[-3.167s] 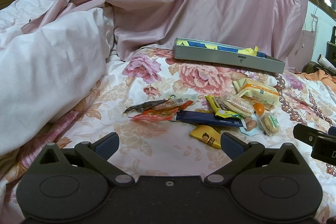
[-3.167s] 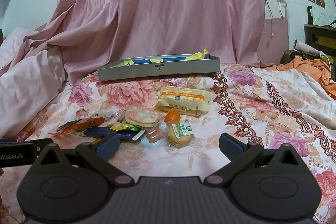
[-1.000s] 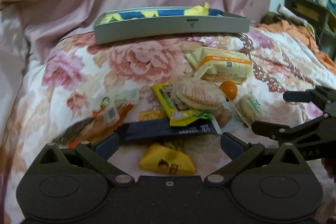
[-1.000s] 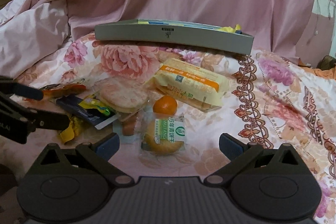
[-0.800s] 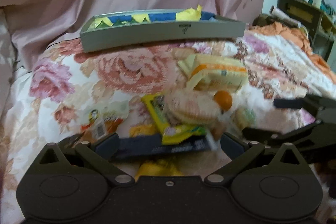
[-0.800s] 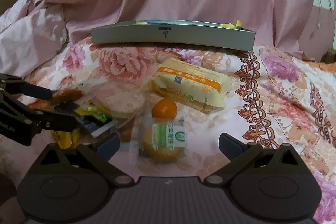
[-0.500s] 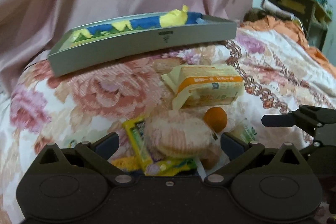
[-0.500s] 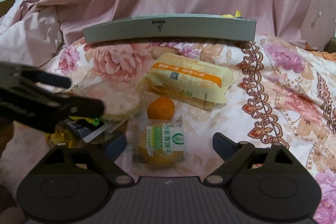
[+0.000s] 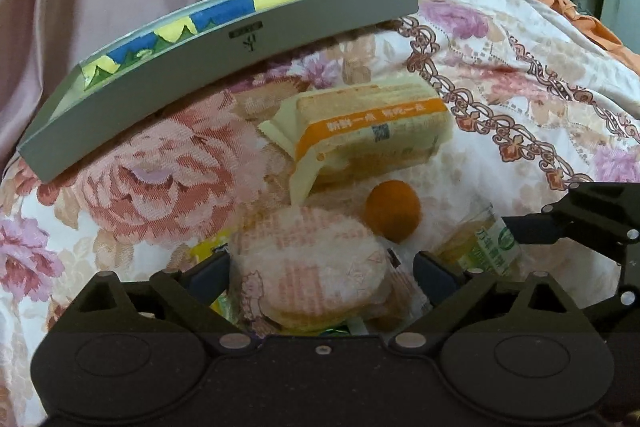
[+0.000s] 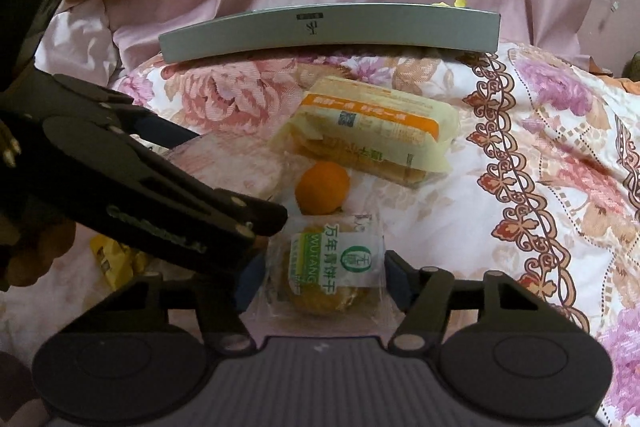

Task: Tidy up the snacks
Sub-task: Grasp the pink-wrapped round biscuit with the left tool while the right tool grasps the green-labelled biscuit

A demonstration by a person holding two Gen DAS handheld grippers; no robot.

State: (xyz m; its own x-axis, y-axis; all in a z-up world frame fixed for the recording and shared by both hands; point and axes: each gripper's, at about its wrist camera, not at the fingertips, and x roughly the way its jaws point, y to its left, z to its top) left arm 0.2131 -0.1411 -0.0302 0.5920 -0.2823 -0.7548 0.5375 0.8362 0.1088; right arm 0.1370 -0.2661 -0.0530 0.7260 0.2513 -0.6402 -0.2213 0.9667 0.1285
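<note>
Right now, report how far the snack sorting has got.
Done: nothing from the pile visibly boxed yet. In hand: left gripper straddles the round rice-cracker pack; right gripper straddles the green-label biscuit pack. Left: the orange, the orange-striped cake pack, then the grey tray.

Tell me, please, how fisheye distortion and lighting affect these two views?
Left wrist view: the straight gray tray bows into an arc, light dim and flat, corners vignetted. Right wrist view: the tray curves likewise, and the left gripper looms dark, nearly featureless.
</note>
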